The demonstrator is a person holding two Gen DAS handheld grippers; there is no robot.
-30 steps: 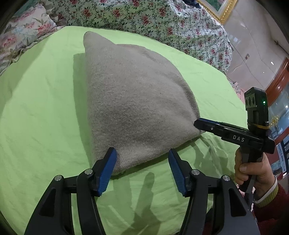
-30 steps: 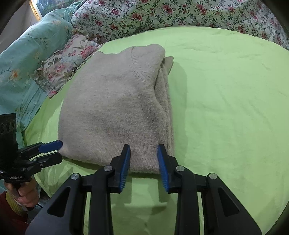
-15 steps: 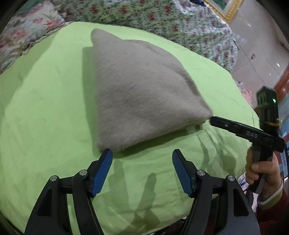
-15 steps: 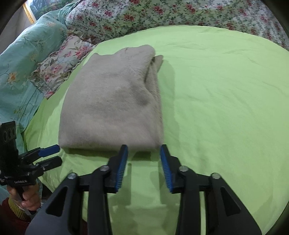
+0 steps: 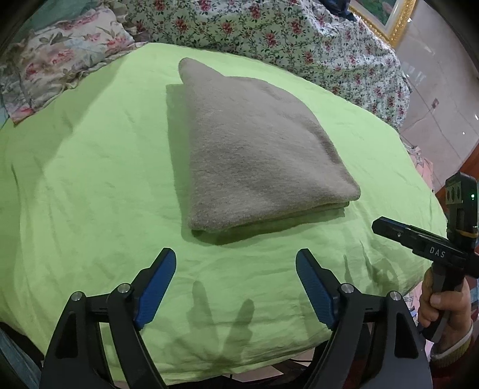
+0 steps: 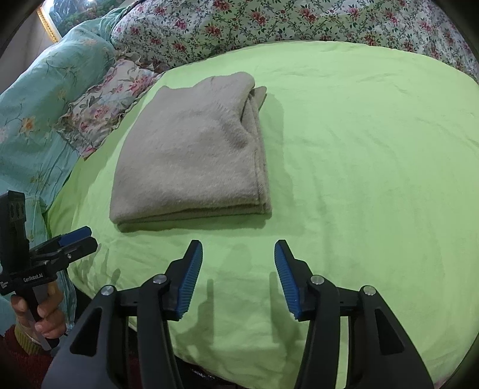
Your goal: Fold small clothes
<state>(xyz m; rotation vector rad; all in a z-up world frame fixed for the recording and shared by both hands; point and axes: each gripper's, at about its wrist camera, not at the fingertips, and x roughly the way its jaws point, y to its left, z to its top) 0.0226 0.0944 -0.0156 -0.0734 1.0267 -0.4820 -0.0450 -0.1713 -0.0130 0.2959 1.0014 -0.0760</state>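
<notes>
A bed spread with a lime-green sheet fills both views, with floral bedding heaped along its far side and a teal quilt off to the left in the right wrist view. The grey-beige knit garment lies folded into a thick rectangular bundle near the middle of the sheet, apart from both tools.

The left gripper hangs over bare sheet just short of the bundle's near edge; its jaws have just been opening and stand wide, with nothing between them. The right gripper is likewise short of the near edge, its jaws also just opened and spread, empty.

The main risk from here is disturbing a finished fold. A low finger swung back over the near edge could snag the fuzzy knit and drag the top layer off. The right-hand side in the right wrist view shows several stacked layers and a loose tongue of fabric at the far corner; that side looks likeliest to slump or spring open, though the far corner is too soft to read surely. The sheet is wrinkled and slack, so tugging it would shift the bundle too.

The knit looks soft, bulky, evenly squared.
</notes>
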